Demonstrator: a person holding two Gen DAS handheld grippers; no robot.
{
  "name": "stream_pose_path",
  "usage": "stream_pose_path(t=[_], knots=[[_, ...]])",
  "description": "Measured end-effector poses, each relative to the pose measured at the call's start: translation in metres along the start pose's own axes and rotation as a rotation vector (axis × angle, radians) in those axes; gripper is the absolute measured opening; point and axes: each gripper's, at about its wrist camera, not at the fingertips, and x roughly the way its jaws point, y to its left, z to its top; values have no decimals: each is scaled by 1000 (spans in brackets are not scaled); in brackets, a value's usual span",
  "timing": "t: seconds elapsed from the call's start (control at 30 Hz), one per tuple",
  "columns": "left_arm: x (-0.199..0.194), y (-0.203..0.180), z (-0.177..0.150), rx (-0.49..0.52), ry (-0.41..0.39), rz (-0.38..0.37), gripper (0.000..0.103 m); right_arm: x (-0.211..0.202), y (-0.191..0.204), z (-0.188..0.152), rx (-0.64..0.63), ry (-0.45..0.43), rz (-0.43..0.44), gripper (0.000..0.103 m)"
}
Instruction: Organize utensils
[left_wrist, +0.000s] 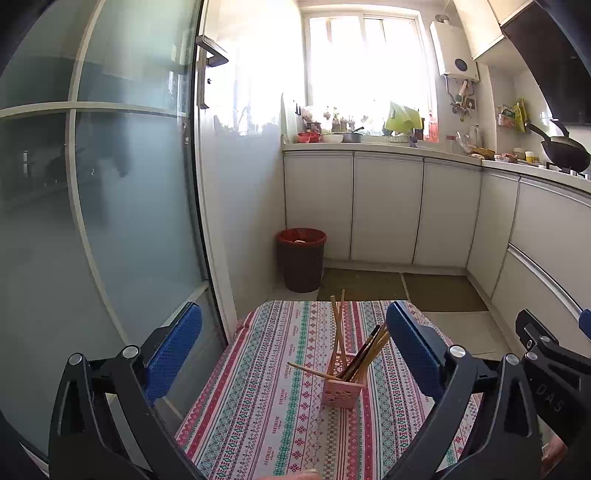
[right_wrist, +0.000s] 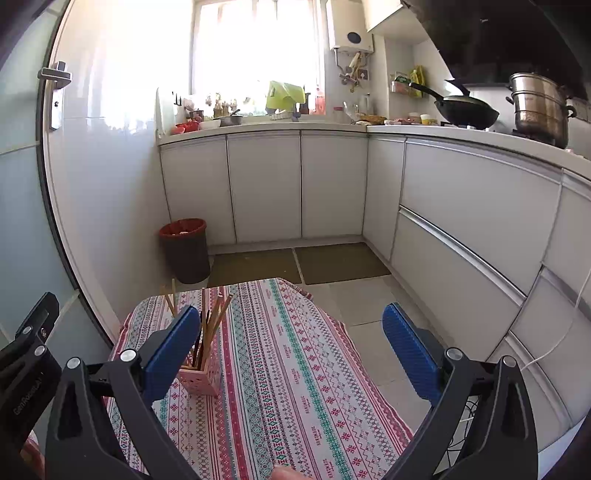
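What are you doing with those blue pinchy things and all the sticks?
A person holds a hand-held gripper in each hand over a small table with a striped tablecloth. Both the left hand-held gripper and the right hand-held gripper are open and empty. The chopsticks stand leaning in a pink holder on the cloth, with one stick jutting out sideways low over the rim. Nothing is being gripped right now.

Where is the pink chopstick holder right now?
The pink holder stands on the patterned tablecloth, chopsticks in it. In the left wrist view it is centre-right between the open jaws; in the right wrist view, beside the left pad.
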Motion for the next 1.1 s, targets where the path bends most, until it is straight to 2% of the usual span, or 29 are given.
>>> stream_pose_path(t=[1.1], knots=[[9,3,-4,-1,9,20,96,6,2,-5,-1,33,19,96]])
